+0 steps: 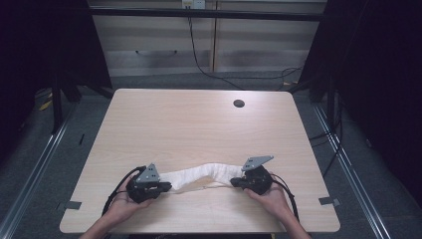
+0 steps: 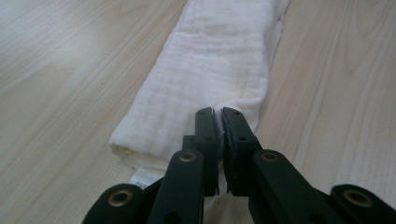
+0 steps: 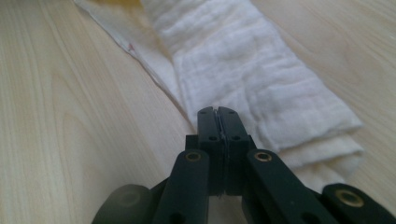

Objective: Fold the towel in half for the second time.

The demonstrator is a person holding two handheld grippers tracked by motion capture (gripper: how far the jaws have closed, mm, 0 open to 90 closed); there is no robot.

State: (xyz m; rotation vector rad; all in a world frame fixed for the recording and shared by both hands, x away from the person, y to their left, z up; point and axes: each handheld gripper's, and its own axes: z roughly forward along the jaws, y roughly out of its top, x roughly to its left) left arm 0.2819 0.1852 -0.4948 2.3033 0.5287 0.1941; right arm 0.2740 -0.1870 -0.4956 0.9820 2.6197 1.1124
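Seeing 2 grippers on 1 folded white cloth (image 1: 204, 175) near my edge of the wooden table (image 1: 199, 124). Left gripper (image 1: 166, 186): jaws pinched nearly together on the cloth's left end, a thin layer of fabric caught between the pads, in the left gripper view (image 2: 217, 112). Cloth runs as a long strip, slightly humped mid-span, lying on the table. Right gripper (image 1: 235, 182): jaws fully closed on the cloth's right end, clamping an edge layer (image 3: 217, 111).
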